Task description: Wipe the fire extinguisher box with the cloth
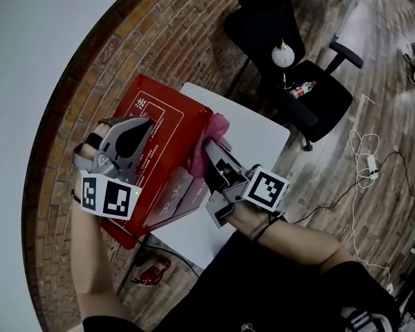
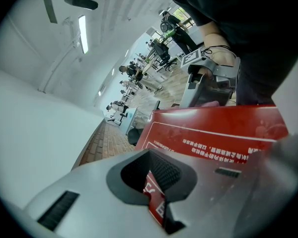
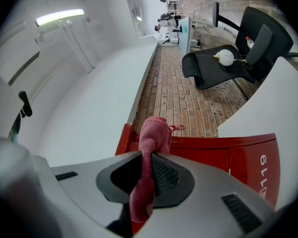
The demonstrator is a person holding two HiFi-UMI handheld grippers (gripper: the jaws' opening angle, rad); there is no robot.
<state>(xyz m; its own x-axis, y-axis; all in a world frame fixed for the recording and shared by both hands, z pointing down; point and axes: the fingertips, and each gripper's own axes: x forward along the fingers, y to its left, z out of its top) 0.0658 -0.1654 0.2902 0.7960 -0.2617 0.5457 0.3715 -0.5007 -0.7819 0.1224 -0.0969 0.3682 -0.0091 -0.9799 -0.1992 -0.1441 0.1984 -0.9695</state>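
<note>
A white wall (image 1: 28, 61) fills the upper left of the head view. A band of brick floor (image 1: 173, 40) runs along its foot and gives way to wood planks (image 1: 380, 102) at right. A black office chair (image 1: 325, 102) stands at upper centre, just beside a white table (image 1: 263, 133). A white cable (image 1: 363, 161) trails over the planks. A strip light (image 3: 59, 17) glows at the upper left of the right gripper view.

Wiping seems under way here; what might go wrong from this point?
1. The right gripper pinches only a narrow fold of the pink cloth; rubbing along the red box may tug it free.
2. The left gripper clamps just a thin edge of the box, which looks to overhang the white table, so a hard push might tip or slide it.
</note>
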